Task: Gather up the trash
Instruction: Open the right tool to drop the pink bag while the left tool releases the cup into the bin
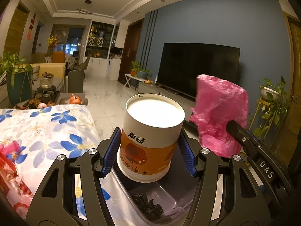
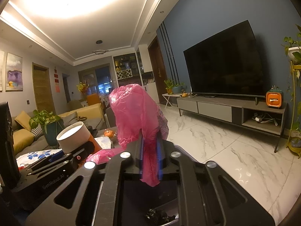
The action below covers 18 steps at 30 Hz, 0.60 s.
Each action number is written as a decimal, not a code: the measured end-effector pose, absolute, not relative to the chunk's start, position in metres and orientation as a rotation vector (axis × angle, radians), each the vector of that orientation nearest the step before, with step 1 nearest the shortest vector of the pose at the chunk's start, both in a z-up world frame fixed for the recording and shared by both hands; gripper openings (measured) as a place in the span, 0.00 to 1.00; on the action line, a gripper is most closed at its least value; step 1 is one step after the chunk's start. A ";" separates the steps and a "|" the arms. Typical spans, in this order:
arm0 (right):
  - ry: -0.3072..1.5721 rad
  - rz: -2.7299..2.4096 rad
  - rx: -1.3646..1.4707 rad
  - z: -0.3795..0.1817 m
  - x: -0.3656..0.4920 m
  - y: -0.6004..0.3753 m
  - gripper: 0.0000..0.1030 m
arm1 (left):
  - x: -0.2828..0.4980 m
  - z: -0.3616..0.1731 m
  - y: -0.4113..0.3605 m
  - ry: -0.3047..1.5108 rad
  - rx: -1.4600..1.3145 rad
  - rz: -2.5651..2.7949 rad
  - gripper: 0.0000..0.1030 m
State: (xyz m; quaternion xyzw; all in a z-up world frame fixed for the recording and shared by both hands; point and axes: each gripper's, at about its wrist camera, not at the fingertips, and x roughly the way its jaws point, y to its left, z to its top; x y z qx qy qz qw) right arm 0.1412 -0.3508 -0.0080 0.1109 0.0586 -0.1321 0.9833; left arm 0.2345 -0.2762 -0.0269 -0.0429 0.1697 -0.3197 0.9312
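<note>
A home, living rm opening to a dining area. Big black flat-screen TV (image 2: 223,64) on a blue-grey accent wall (image 1: 207,28), w/ a long low grey TV cabinet (image 2: 231,111) under it. Glossy white marble-look floor tiles (image 2: 216,143). Mustard-yellow sofa w/ cushions (image 2: 22,131) on the far side, leafy potted plants (image 2: 47,120) around, framed paintings (image 2: 14,73) on the wall. At the back, white built-in shelving w/ a criss-cross wine rack (image 1: 95,42), dining chairs nearby. Table in front has a blue-flower-print cloth (image 1: 47,128) & a glass teapot on a tea tray (image 1: 46,84).
</note>
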 end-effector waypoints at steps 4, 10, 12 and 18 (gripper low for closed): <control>0.118 -0.288 0.224 -0.007 0.141 -0.352 0.29 | 0.236 -0.031 -0.283 0.357 -0.080 -0.657 0.58; 0.113 -0.320 0.264 -0.008 0.125 -0.358 0.47 | 0.238 -0.038 -0.291 0.374 -0.078 -0.651 0.63; 0.116 -0.326 0.271 -0.008 0.120 -0.358 0.48 | 0.238 -0.040 -0.290 0.379 -0.076 -0.644 0.72; 0.130 -0.327 0.274 -0.008 0.107 -0.352 0.51 | 0.237 -0.036 -0.273 0.387 -0.107 -0.610 0.80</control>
